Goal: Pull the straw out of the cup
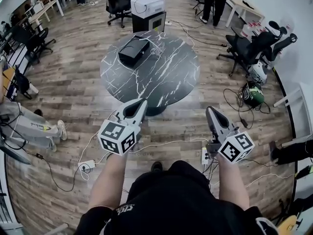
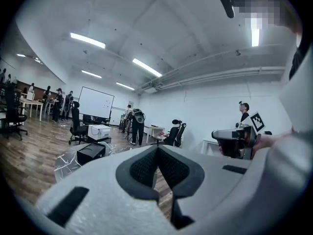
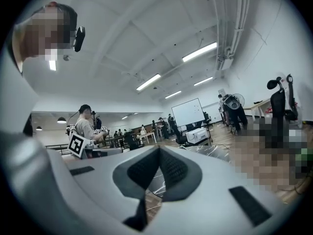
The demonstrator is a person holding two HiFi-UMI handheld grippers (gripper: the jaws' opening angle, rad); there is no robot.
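Observation:
I cannot make out a cup or a straw in any view. My left gripper [image 1: 142, 102] is held out over the wooden floor, short of the round dark marble table [image 1: 166, 77], with its jaws closed tip to tip and nothing between them. My right gripper [image 1: 210, 109] is level with it to the right, also shut and empty. In the left gripper view the left gripper [image 2: 157, 149] points at the table [image 2: 66, 163], and the right gripper [image 2: 234, 136] shows at the right. In the right gripper view the right gripper [image 3: 159, 149] has its dark pads pressed together.
A black box [image 1: 133, 50] lies on the table's far left part. Behind the table stands a white machine [image 1: 147, 5] on a black cabinet. Office chairs [image 1: 247, 45] stand to the right, cables [image 1: 166, 142] and a power strip [image 1: 87, 166] lie on the floor, and people stand further back.

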